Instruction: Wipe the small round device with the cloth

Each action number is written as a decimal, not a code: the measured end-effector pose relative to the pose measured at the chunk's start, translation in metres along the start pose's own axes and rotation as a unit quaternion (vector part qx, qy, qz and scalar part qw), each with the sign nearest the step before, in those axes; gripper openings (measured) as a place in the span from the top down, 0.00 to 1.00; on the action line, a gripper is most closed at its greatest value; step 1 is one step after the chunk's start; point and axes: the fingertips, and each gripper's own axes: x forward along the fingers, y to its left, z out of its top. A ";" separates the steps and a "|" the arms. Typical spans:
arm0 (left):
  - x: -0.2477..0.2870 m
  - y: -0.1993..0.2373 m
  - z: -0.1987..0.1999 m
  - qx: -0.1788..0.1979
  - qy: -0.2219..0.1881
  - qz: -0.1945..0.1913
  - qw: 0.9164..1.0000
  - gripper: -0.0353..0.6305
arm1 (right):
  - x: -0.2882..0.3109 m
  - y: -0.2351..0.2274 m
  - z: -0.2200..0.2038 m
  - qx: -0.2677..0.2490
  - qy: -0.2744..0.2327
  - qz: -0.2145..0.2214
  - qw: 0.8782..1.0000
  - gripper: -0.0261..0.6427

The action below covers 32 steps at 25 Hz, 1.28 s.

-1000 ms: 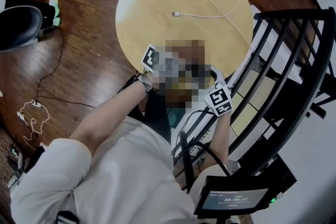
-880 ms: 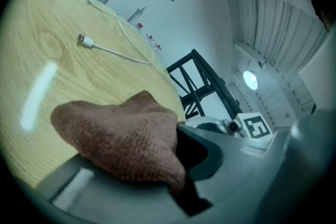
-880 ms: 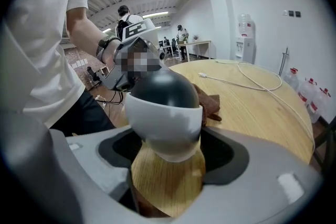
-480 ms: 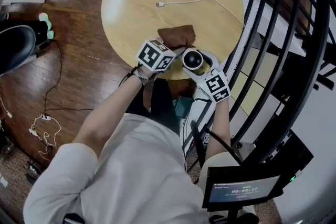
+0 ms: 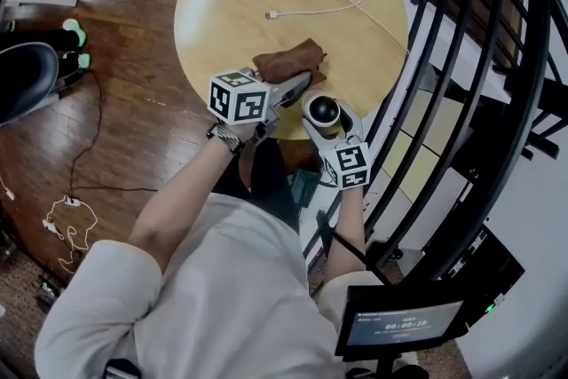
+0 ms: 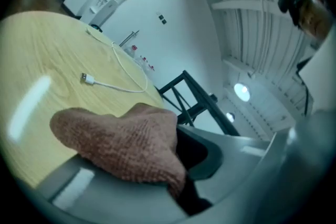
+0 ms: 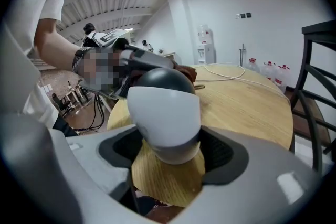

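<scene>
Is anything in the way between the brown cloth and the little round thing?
Nothing visible. The left gripper holds the cloth over the table, close beside the round device clamped in the right gripper. Only a little bare tabletop shows between them.

Both arms reach forward to the near edge of the worktop [image 5: 231, 4]. The left tongs [image 5: 300, 82], on a bare left forearm [image 5: 177, 200] with a watch [image 5: 226, 136] at the wrist, lie over that edge, jaws closed on the cloth [image 5: 286, 62]. The right tongs [image 5: 321, 113], just beside them at the rim, clamp the small round device [image 7: 164, 107] between their jaws.
</scene>
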 end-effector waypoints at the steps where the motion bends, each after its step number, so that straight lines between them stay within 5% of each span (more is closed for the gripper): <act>1: -0.001 -0.009 0.007 -0.016 -0.012 -0.027 0.999 0.89 | 0.000 0.000 0.000 0.003 -0.001 -0.004 1.000 0.44; 6: 0.003 -0.049 0.005 -0.024 0.016 -0.121 0.992 0.89 | 0.000 -0.002 -0.001 0.021 -0.002 -0.017 1.000 0.44; 11: 0.016 -0.046 -0.031 0.035 0.091 -0.096 0.991 0.89 | -0.002 0.000 -0.003 0.028 -0.002 -0.023 0.999 0.44; 23: 0.033 -0.015 -0.043 -0.072 0.101 -0.097 0.988 0.89 | -0.003 0.006 0.000 0.028 -0.011 -0.026 0.999 0.44; 32: 0.035 -0.003 -0.056 -0.021 0.153 -0.070 0.986 0.89 | -0.004 0.012 0.001 0.029 -0.014 -0.028 0.999 0.44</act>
